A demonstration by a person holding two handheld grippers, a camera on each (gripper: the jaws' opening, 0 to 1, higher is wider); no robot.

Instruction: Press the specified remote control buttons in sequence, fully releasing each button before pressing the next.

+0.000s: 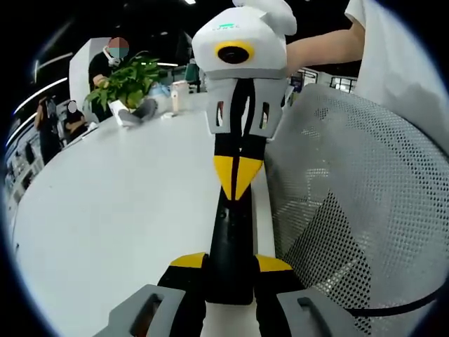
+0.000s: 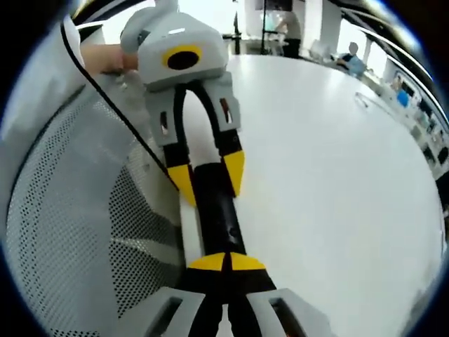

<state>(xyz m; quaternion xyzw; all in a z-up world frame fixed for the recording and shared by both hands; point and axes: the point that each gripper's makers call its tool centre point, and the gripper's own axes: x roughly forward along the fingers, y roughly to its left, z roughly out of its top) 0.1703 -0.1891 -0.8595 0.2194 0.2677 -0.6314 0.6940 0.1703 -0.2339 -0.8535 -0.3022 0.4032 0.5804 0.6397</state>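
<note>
A mesh chair back (image 1: 365, 203) crowds the table edge (image 1: 263, 210); the white tabletop beyond lies open.

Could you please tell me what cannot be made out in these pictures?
Remote control buttons: both views, too dark, no detail.
Whether the right gripper's shut jaws touch a button: both views, contact hidden.
Small items beside the plant: left gripper view, too small.

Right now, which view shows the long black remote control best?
The left gripper view: the long black remote control runs lengthwise up the middle, clamped at its sides by the left gripper. The right gripper view shows a shorter stretch.
</note>
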